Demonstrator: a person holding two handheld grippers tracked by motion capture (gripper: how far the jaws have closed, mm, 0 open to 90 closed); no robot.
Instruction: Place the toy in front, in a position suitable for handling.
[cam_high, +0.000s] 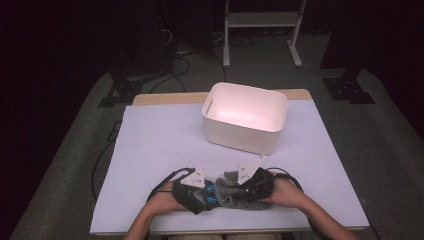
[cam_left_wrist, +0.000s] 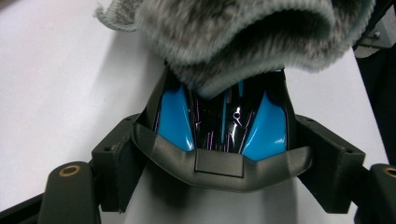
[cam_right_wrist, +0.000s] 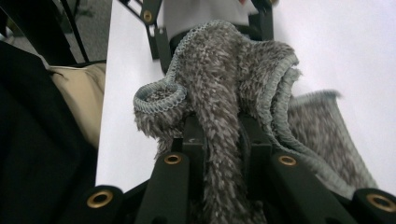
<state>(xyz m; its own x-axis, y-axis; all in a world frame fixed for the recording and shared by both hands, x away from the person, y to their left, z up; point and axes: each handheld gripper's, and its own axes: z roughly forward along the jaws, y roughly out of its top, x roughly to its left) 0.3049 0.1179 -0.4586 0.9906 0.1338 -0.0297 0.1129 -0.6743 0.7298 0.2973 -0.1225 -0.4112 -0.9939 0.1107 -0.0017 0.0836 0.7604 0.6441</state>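
Gripping a grey fuzzy cloth (cam_right_wrist: 219, 93), both claws (cam_high: 216, 192) (cam_high: 235, 192) pinch it.

Light pours straight down onto the table (cam_high: 150, 145), pale and even, while the room behind sinks into near black. The white bin (cam_high: 245, 117) glows pinkish inside (probably overexposed). In the left gripper view the grey fuzzy cloth (cam_left_wrist: 243, 37) is soft, out of focus up close, and glare streaks the glossy blue-and-black part beneath it. In the right gripper view the fibres look crisp, the far edges blurred.
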